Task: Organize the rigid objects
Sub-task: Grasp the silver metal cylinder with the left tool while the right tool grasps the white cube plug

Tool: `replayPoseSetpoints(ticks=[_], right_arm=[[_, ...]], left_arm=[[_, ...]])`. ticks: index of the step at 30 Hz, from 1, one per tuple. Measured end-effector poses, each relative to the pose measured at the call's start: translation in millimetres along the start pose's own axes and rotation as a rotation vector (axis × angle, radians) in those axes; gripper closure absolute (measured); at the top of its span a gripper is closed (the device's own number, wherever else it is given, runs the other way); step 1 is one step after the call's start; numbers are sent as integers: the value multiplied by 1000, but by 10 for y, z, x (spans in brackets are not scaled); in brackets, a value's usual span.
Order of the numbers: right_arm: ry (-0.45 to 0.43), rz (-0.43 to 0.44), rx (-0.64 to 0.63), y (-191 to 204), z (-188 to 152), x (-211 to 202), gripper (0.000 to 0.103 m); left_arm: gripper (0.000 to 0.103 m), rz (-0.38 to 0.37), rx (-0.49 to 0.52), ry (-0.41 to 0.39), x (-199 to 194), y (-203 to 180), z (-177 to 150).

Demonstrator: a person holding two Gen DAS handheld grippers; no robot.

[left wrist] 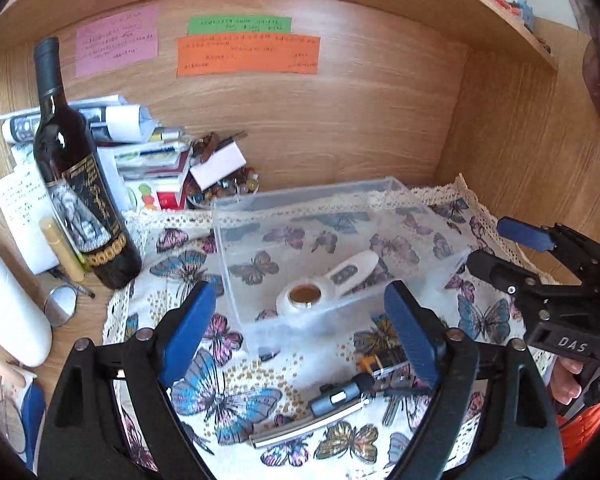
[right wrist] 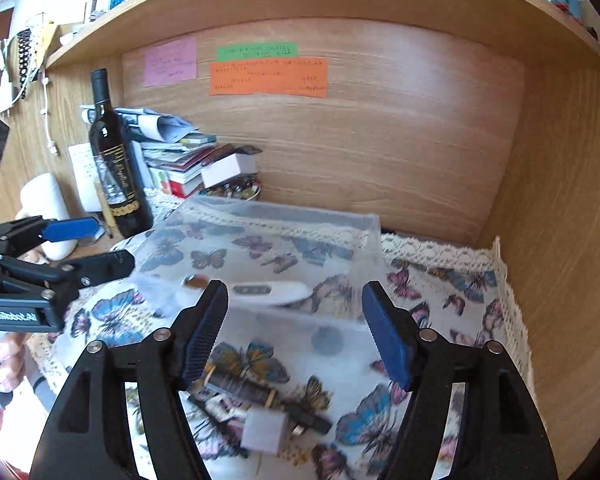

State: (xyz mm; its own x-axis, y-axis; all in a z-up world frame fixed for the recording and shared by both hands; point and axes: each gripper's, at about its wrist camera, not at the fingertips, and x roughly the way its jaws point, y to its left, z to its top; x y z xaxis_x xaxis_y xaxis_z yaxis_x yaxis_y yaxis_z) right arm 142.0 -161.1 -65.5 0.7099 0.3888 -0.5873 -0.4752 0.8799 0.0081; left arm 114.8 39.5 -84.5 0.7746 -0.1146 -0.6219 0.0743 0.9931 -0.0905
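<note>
A clear plastic box point(left wrist: 236, 256) stands on the butterfly cloth point(left wrist: 228, 396) and holds a white device with a round amber lens point(left wrist: 332, 280); the box shows in the right wrist view too point(right wrist: 364, 248) with the device point(right wrist: 268, 294) inside. In front of the box lie a grey lighter-like object point(left wrist: 340, 396), a metal strip point(left wrist: 304, 426), keys point(left wrist: 396, 404), a white cube point(right wrist: 262, 428) and a dark wound spool point(right wrist: 244, 390). My left gripper point(left wrist: 304, 336) is open and empty above these. My right gripper point(right wrist: 296, 332) is open and empty, just in front of the box.
A dark wine bottle point(left wrist: 76, 184) stands at the left beside stacked books and papers point(left wrist: 148, 152), a bowl of beads point(left wrist: 224, 188), a white cylinder point(left wrist: 8, 304) and a small mirror point(left wrist: 62, 304). Wooden walls point(left wrist: 512, 152) and an overhead shelf enclose the desk.
</note>
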Motion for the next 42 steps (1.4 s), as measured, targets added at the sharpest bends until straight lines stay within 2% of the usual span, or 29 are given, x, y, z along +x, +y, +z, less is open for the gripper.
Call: replayPoseSetpoints(ticks=[10,17,19,22,31,35,37,38,39,42], right_arm=[[97,17,35,102,-418,91,36],[192,38,71,93,-678,229,36],[216,41,75,104,-735,267,37],[245,44,77,117,-804,314,39],[294,68,97,115,-863,462,55],[284,62,100,126,-867,468,56],[278,61,106,126,-873,459,56],[275,59,107,124,-872,456,65],[271,56,107,123,-873,445,66],[262,60,121,84,-877,393,67]], left_arm=[[16,-4,2,131,224,-51,-493],[16,-35,-6,216,376,-53,-766],[28,-59,-13,252,434,-50,-834],[35,-78,-9,276,470,-73,-914],[62,-83,26,273,382,-121,-1039],[71,-91,51,267,345,-178,-1087],[82,-96,66,261,338,-220,-1102],[84,-96,71,257,335,-238,-1107],[88,-98,71,255,339,-252,-1103],[88,-104,71,250,340,-281,-1095]])
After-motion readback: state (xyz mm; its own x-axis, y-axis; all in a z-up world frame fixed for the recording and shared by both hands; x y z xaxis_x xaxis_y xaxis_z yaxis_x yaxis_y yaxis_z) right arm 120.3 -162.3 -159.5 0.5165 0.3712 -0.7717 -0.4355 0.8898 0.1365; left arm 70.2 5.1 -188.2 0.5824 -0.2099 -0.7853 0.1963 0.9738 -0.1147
